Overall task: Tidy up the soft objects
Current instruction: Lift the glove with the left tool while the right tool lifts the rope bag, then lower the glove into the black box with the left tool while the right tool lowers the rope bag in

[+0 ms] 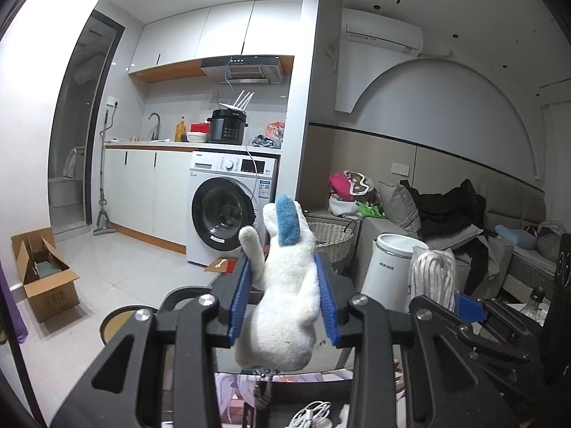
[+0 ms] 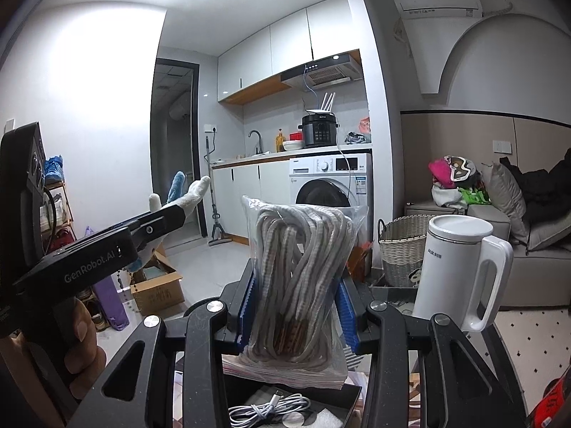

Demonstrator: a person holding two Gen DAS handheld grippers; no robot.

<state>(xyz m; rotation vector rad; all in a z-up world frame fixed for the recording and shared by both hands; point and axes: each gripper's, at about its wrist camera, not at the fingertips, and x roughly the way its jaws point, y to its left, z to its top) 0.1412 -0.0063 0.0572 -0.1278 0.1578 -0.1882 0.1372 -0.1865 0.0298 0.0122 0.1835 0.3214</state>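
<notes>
Left gripper pinching a white plush animal toy with a blue fuzzy patch, blue ribbed pads pressed into its flanks, head and one paw poking up past the tips toward 12 o'clock. Right gripper clamped on a clear plastic bag of coiled grey-white rope, bag bulging above and below the pads (its lower edge sagging over a shallow black tray holding a white coiled cable).

Seen from the right wrist: left gripper at 9 o'clock, well apart from the rope bag, plush sticking out ahead of it, a hand wrapped round its handle. Seen from the left wrist: rope bag at 3 o'clock, just beside a white lidded electric kettle.

Ahead at 12 o'clock, open pale tiled floor running to a white front-loading washing machine under the kitchen bench. At 1 o'clock, a woven wicker basket, open-topped, rim clear, standing between washer and grey sofa. Open brown cardboard box on the floor at 9 o'clock, flaps up. Kettle handle near the right gripper's outer side at 3 o'clock.
</notes>
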